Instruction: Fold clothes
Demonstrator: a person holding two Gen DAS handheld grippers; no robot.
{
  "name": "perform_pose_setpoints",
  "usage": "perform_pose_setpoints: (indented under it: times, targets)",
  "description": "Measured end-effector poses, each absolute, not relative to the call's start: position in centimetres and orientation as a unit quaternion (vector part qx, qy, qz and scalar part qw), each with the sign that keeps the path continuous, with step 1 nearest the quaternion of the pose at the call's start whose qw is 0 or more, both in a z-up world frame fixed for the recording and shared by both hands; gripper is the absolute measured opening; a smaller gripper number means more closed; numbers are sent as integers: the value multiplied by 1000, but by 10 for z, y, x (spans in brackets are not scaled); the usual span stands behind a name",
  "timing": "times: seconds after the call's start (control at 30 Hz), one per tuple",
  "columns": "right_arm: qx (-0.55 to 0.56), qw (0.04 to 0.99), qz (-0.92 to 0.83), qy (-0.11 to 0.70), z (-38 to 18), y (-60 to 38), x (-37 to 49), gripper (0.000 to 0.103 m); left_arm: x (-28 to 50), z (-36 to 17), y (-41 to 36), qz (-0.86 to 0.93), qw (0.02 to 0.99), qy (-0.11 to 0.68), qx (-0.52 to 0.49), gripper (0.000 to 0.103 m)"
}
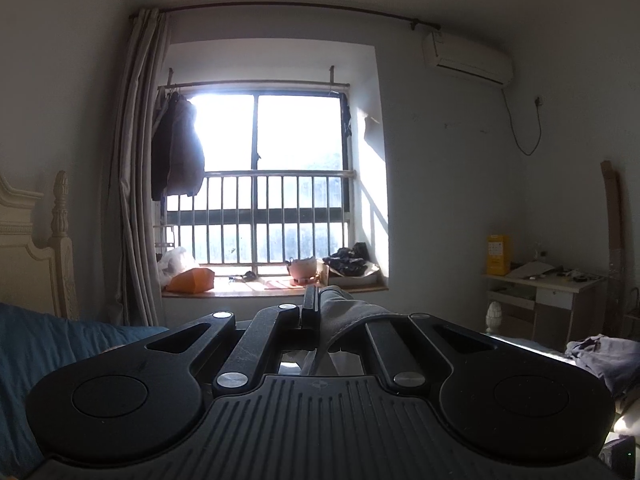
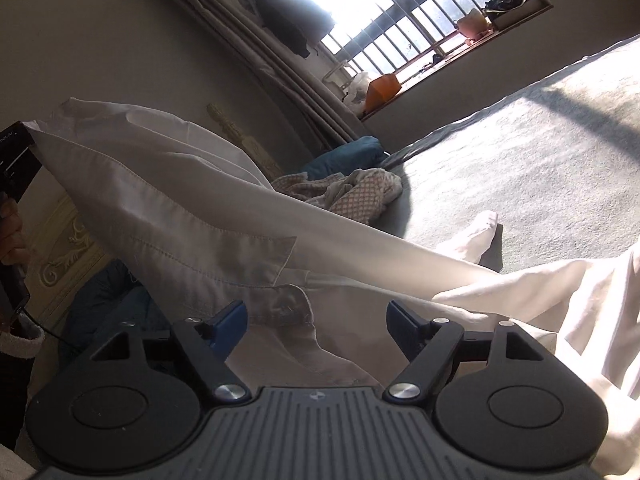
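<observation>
The left gripper (image 1: 320, 300) pinches the white shirt (image 2: 180, 216), which slants down to the bed (image 2: 520, 160); the right gripper (image 2: 318, 320) is spread.

A home bedroom. Ahead of the fingers stand a barred window (image 1: 256, 184) and curtain (image 1: 134, 160); a carved headboard (image 1: 36, 240) left, an air conditioner (image 1: 468, 58) upper right

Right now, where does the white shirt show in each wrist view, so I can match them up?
Left wrist view: only a pinched fold of the white shirt shows, low centre, clamped in the shut left gripper.
Right wrist view: the shirt stretches from upper left down to the bed at lower right, passing between the open right gripper.
Shared landmark: the orange bag on the windowsill.
</observation>
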State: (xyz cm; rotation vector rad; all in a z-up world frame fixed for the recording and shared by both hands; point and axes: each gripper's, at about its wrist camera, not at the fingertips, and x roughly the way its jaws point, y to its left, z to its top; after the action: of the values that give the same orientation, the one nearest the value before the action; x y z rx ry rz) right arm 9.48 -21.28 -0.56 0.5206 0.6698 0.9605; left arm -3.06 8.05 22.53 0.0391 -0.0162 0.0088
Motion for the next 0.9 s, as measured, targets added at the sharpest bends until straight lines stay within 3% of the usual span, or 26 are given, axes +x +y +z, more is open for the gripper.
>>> perform_pose_setpoints:
  times: [0.1, 0.3, 0.47, 0.57, 0.63, 0.7, 0.9]
  targets:
    - [257, 772, 475, 335, -22, -200, 104, 80, -33, 226, 78, 1, 1000, -12, 28, 0]
    - [270, 721, 534, 349, -36, -182, 100, 70, -32, 226, 77, 0, 999, -18, 29, 0]
    - [236, 702, 570, 356, -34, -167, 83, 53, -30, 222, 78, 4, 1000, -18, 23, 0]
    - [198, 714, 569, 356, -28, -163, 64, 28, -30, 218, 79, 10, 999, -16, 26, 0]
    - [168, 739, 557, 340, -22, -162, 52, 8, -30, 216, 81, 19, 999, -15, 27, 0]
    - [141, 771, 540, 305, -5, -167, 40, 3, -29, 213, 86, 33, 999, -17, 30, 0]
    - [92, 899, 401, 150, 83, -219, 23, 3, -30, 219, 109, 94, 995, -24, 31, 0]
